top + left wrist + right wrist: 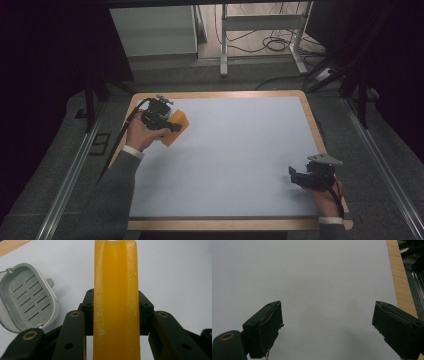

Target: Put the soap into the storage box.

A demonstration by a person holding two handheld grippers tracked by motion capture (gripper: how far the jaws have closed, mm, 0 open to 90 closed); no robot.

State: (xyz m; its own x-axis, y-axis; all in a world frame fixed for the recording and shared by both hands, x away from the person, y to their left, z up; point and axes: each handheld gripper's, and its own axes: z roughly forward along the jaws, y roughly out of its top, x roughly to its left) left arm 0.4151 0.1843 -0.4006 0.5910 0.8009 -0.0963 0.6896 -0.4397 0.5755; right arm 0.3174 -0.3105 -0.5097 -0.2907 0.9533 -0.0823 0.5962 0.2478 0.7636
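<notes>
Currently the left gripper (115, 315) is clamped on the orange soap bar (115, 302) at the table's (225, 150) far-left corner, long axis running straight out from the jaws, grey soap dish (27, 298) just left of it, while the right gripper (327, 332), jaws apart, idles well away.

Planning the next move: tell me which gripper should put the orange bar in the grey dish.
Left. The left gripper already clamps the orange bar, with the grey dish close beside it. The right gripper is open at the table's far side.
</notes>
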